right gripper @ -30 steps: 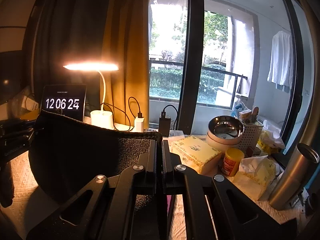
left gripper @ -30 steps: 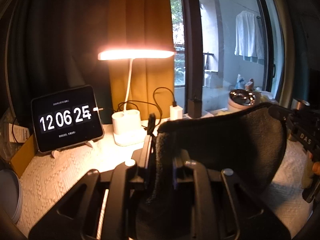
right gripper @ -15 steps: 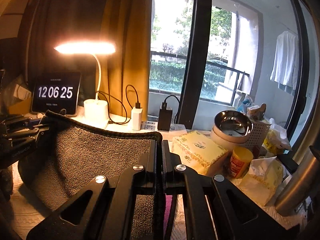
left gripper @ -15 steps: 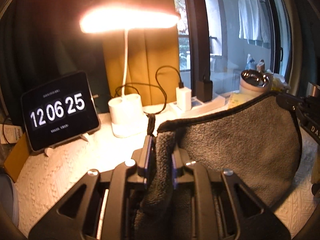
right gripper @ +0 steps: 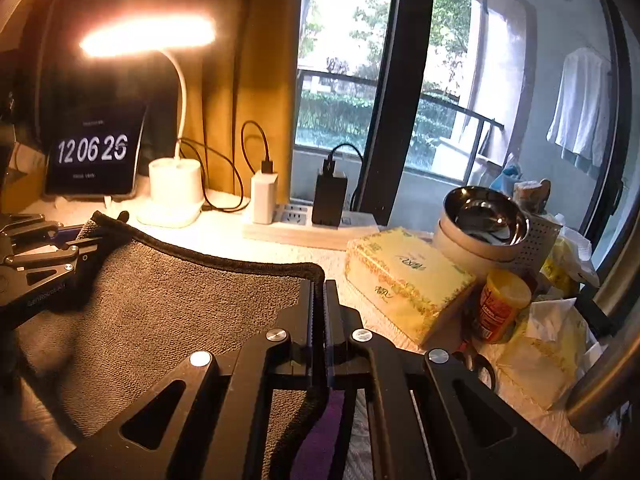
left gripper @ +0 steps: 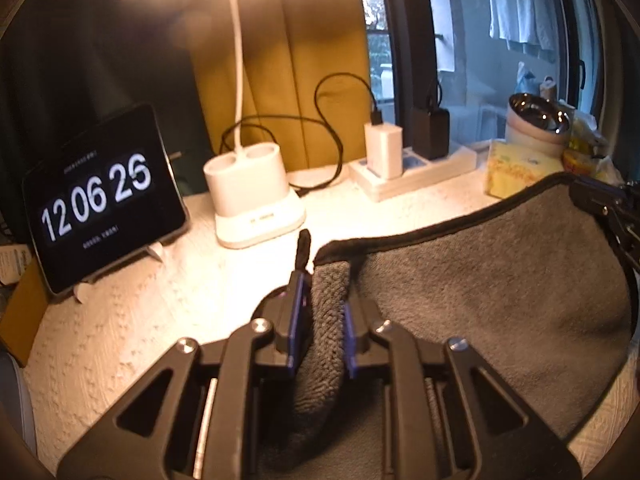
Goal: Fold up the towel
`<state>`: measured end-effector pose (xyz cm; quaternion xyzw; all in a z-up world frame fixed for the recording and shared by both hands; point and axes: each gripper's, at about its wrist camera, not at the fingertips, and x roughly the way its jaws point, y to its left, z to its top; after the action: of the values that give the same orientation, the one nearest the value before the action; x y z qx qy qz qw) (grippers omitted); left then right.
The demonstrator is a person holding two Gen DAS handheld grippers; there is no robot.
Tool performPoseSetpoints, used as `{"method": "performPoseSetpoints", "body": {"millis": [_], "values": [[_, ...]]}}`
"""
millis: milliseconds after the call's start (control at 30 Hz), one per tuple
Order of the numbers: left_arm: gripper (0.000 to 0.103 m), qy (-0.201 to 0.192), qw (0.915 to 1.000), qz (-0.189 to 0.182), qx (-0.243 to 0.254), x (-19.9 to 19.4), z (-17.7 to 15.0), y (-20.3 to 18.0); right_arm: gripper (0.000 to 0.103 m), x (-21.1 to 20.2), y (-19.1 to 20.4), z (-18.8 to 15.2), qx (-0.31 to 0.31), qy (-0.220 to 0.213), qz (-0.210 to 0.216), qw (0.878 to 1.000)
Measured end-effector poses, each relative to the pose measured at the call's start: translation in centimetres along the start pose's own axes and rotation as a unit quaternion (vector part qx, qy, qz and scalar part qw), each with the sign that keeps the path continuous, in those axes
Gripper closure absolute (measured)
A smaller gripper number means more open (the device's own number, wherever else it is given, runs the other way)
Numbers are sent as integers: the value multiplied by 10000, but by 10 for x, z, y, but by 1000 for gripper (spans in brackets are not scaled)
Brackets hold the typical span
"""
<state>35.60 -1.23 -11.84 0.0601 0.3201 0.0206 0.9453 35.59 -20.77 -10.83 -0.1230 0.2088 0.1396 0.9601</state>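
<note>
A grey towel with a black hem hangs stretched between my two grippers over the white textured tablecloth. My left gripper is shut on one bunched top corner of it. My right gripper is shut on the other top corner; the towel spreads left from it. The right gripper shows at the right edge of the left wrist view, and the left gripper at the left edge of the right wrist view. The towel's lower part is hidden.
At the back stand a tablet clock, a lit white desk lamp and a power strip with chargers. To the right are a yellow tissue box, a steel bowl, a yellow-lidded jar and a steel bottle.
Both grippers have moved forward and down toward the back of the table with the towel held between them. The lamp and clock now look closer and the towel sits lower.
</note>
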Motion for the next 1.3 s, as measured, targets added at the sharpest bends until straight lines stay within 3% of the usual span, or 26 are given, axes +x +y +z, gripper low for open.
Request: {"method": "performPoseSetpoints", "body": {"millis": [367, 567, 700, 767, 867, 967, 1000, 1167, 1300], "values": [[83, 813, 9965, -68, -181, 43, -1, -1, 98, 38, -1, -7, 66, 801, 174, 9966], [76, 919, 9953, -83, -288, 49, -3, 1, 98, 50, -3, -8, 112, 1128, 120, 9935], [66, 951, 9945, -70, -438, 51, -4, 7, 98, 57, -3, -9, 108, 1315, 132, 9912], [55, 981, 9937, -15, -539, 51, -4, 10, 94, 59, -4, -9, 124, 1387, 113, 9902], [48, 993, 9925, -101, -707, 50, -5, 16, 73, 63, -5, -9, 151, 1462, 119, 9891], [19, 1000, 9921, -145, -744, 48, -8, 15, 70, 61, -4, -9, 140, 1443, 104, 9894], [15, 990, 9921, -172, -754, 46, -8, 15, 69, 61, -3, -9, 133, 1449, 78, 9893], [12, 902, 9926, -202, -788, 35, -10, 12, 58, 57, -3, -9, 131, 1417, -46, 9898], [10, 798, 9932, -210, -824, 23, -6, 14, 43, 51, -2, -7, 133, 1375, -117, 9903]]}}
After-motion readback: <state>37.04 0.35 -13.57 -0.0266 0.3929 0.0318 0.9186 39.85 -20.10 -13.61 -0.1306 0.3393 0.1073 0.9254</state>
